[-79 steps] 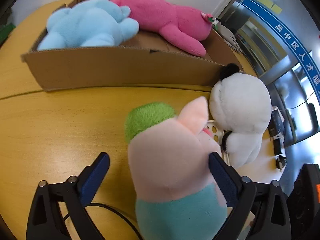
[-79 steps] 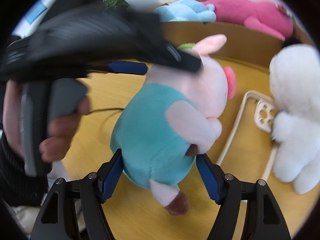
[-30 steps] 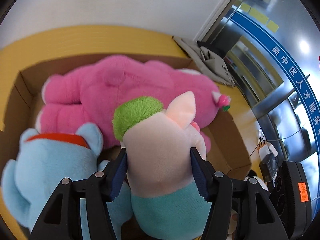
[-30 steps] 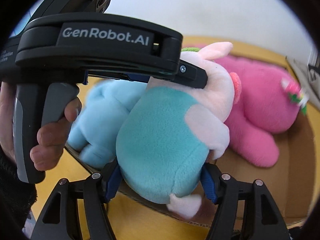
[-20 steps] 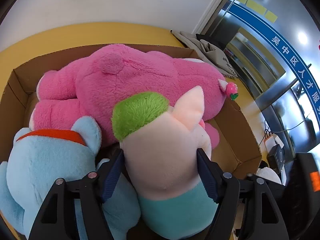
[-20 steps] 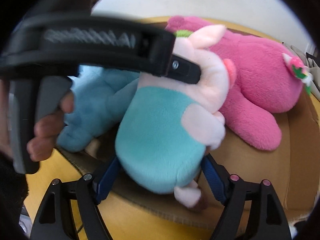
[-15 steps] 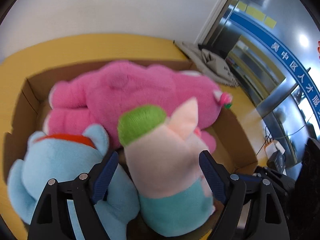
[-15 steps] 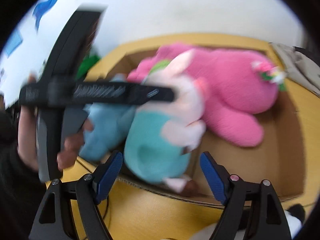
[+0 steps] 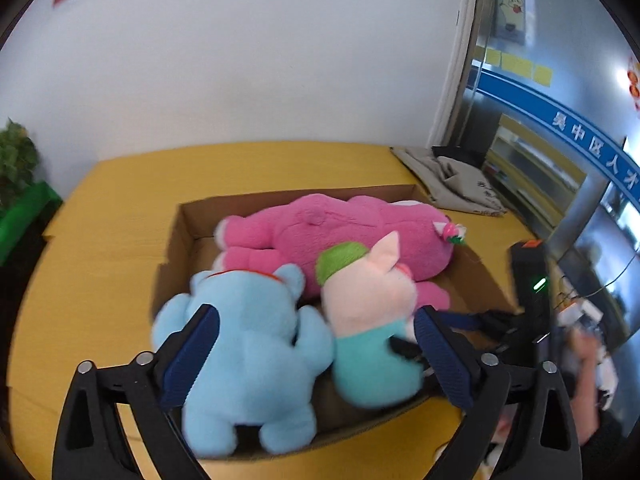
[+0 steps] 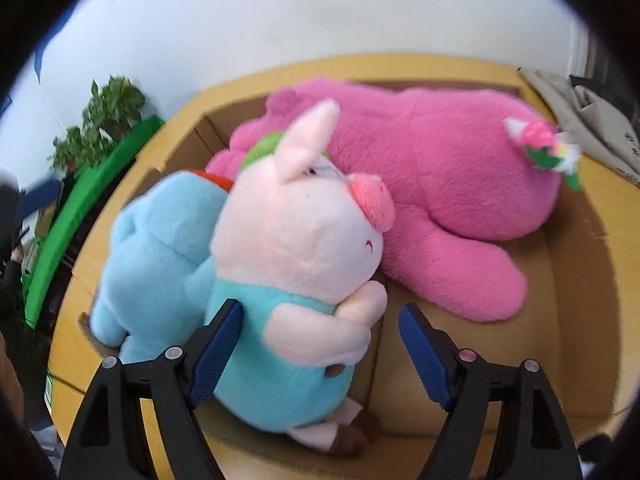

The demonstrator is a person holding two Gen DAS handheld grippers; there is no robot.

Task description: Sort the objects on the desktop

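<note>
A pink pig plush in a teal shirt [image 9: 368,320] [image 10: 296,280] sits in the cardboard box [image 9: 188,224] [image 10: 576,280], between a light blue plush [image 9: 248,356] [image 10: 160,256] and a big pink plush [image 9: 340,232] [image 10: 440,192]. My left gripper [image 9: 316,352] is open, drawn back above the box's near side, touching nothing. My right gripper [image 10: 320,344] is open, its left finger [image 10: 216,348] beside the pig's teal body. The right gripper also shows at the right of the left wrist view [image 9: 496,320].
The box stands on a yellow wooden table [image 9: 120,200]. A grey cloth bag [image 9: 456,184] [image 10: 580,112] lies beyond the box at the right. A green planter with a plant [image 10: 100,128] stands at the left. A white wall is behind.
Both grippers held the pig over the box, then opened and let it go. The pig now rests in the box. Both grippers have pulled back.
</note>
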